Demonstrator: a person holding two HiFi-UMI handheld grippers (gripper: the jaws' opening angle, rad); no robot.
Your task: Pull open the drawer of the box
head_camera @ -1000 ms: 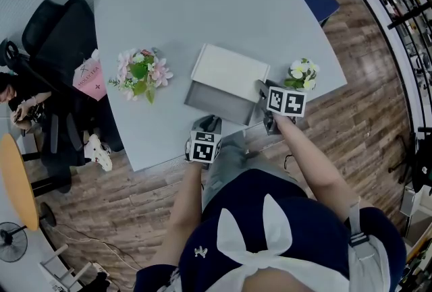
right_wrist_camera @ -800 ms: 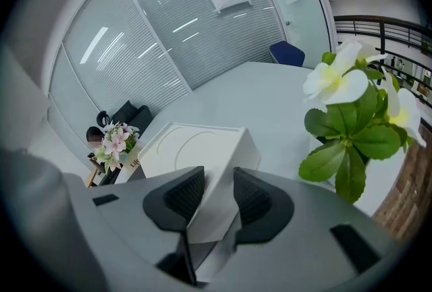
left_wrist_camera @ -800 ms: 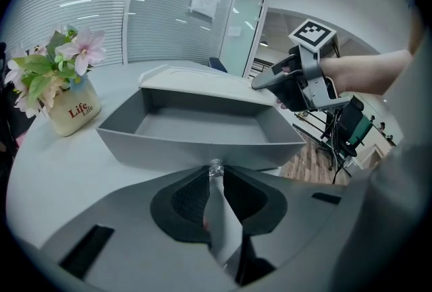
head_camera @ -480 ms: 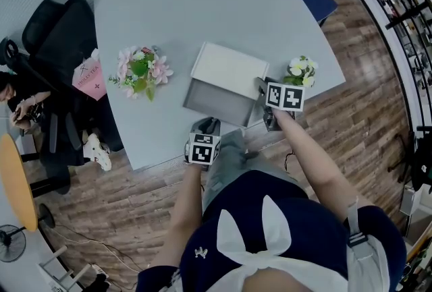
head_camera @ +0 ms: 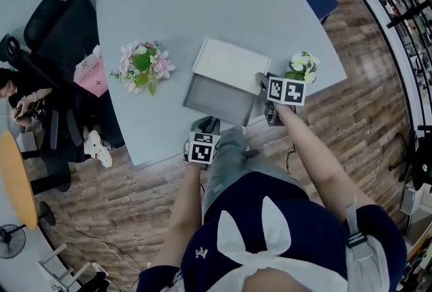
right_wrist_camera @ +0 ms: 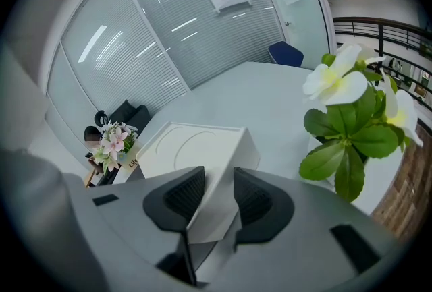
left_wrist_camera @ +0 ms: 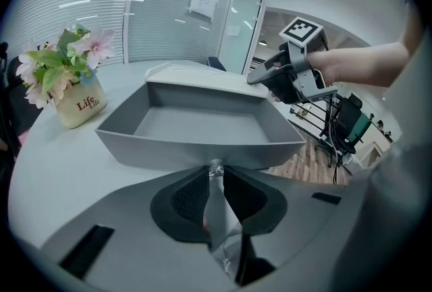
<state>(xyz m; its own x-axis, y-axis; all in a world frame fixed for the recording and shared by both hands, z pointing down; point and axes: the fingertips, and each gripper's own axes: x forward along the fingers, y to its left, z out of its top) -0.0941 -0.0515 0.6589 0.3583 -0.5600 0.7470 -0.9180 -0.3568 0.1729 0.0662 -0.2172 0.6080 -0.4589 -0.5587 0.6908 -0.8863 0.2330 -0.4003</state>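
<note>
Navy top [head_camera: 290, 243], white bow print [head_camera: 260, 233]; left gripper [left_wrist_camera: 214, 170], right gripper [right_wrist_camera: 217, 179] grey, black pads [right_wrist_camera: 181, 197], marker cubes [head_camera: 203, 148].

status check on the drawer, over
Copy: left gripper shut on drawer pull; right gripper clamped on box corner; drawer out, empty; nothing in the way.

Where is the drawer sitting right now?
In the head view the drawer sits pulled out of the white box toward the near edge of the table, its front pull pinched by the left tongs, pink flowers to its left.
</note>
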